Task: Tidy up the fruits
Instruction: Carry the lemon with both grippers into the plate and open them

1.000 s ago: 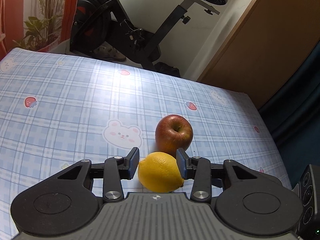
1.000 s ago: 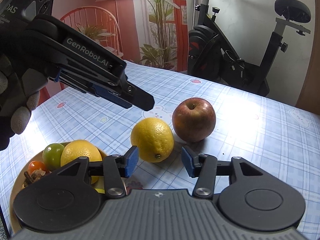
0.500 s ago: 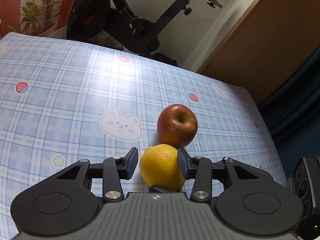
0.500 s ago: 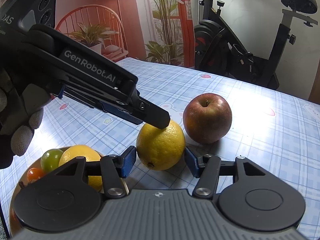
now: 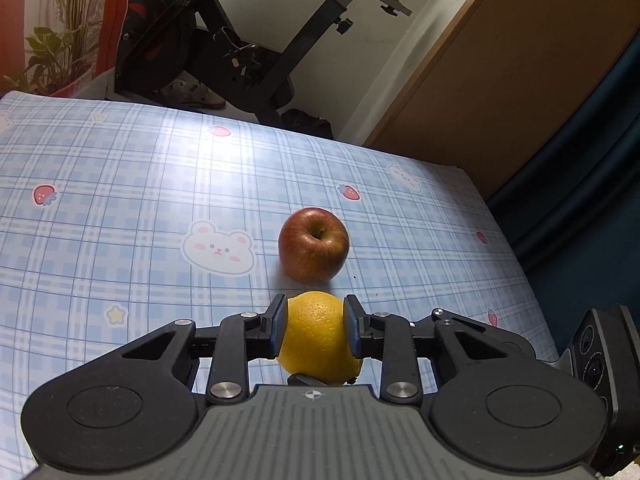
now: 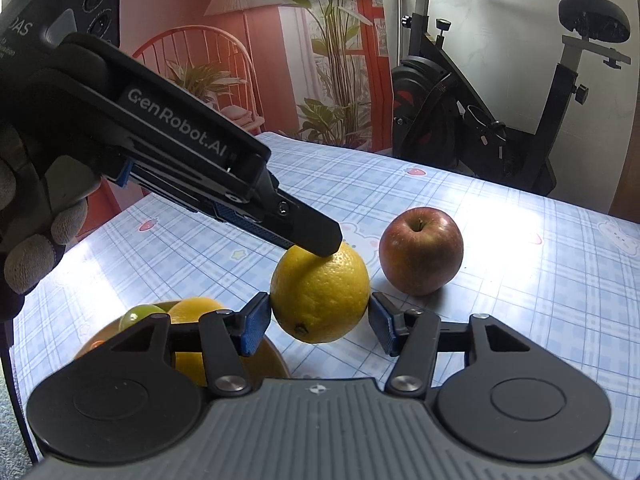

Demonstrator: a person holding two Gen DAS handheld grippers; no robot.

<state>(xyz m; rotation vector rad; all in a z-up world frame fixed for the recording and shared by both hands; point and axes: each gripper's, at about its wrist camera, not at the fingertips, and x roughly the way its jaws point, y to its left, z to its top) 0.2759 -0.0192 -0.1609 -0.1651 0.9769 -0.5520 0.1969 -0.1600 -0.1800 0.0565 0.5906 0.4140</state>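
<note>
Two grippers meet at one lemon (image 5: 316,336). Your left gripper (image 5: 315,326) has just closed; both blue pads press the lemon's sides, low centre of the left wrist frame. Your right gripper (image 6: 318,318) stands open around the same lemon, its pads just beside the peel. Red apple (image 6: 421,250) sits on the checked tablecloth (image 5: 120,208), right of the lemon in the right wrist frame. Bowl (image 6: 272,364) with fruit lies lower left there.

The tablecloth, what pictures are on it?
The tablecloth is blue plaid with white bears, strawberries and yellow stars; the left wrist view shows it best.
</note>
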